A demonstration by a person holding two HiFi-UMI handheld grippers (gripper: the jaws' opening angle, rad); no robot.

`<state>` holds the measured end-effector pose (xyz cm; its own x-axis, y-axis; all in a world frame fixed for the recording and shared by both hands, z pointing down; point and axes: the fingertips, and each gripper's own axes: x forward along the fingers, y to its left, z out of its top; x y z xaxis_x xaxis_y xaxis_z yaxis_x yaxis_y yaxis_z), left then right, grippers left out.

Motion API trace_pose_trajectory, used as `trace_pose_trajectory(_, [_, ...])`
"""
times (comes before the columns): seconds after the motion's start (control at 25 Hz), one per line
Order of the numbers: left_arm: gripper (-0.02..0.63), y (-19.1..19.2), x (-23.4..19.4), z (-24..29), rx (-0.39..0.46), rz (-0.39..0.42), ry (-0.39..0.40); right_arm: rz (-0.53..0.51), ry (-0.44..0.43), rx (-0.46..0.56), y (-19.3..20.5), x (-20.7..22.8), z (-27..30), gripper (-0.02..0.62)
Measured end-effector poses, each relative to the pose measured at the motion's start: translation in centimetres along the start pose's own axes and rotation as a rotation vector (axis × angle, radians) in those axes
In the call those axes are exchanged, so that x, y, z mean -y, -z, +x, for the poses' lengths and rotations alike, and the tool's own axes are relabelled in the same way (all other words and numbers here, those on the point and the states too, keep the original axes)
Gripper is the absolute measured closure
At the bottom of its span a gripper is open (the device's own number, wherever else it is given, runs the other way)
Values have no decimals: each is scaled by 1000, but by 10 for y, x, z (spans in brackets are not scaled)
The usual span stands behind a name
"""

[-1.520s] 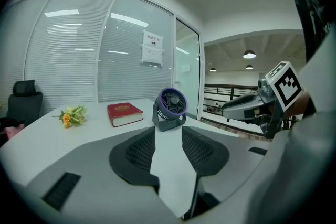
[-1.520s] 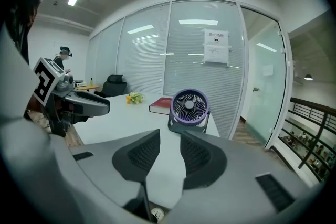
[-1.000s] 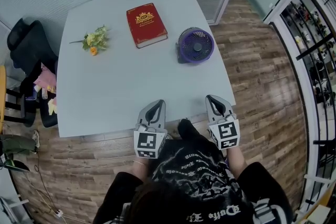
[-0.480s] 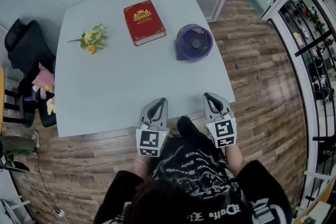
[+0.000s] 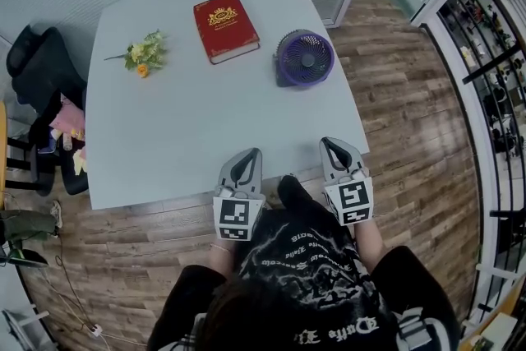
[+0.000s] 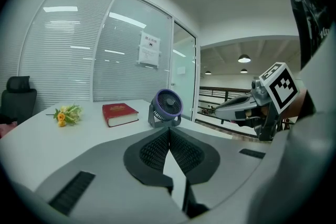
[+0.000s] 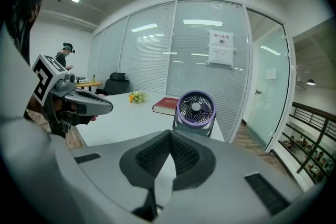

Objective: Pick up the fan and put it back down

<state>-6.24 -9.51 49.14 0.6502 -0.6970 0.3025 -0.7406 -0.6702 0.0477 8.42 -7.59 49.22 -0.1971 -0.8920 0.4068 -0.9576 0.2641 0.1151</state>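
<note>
One pale grey surface (image 5: 164, 136) fills the space ahead of both grippers. One black office chair (image 5: 37, 70) stands off its edge, far to the left of the left gripper (image 5: 249, 154).

There are two grippers, side by side at the near edge. The left gripper's jaws are pressed together with nothing between them. The right gripper (image 5: 330, 144) is the same, jaws together and empty.

One red hardback book (image 5: 225, 27) lies flat on the far side, well ahead of the left gripper. One purple fan (image 5: 305, 58) stands upright on its base just right of the book, well ahead of the right gripper and touching neither gripper. One small bunch of yellow flowers (image 5: 144, 53) lies ahead and left of the left gripper.
</note>
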Motion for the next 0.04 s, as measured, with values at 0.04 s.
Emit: trace_pose_trajectory(0.04, [586, 1, 0, 0, -2, -1, -1, -3, 0, -1, 1, 0, 0, 589])
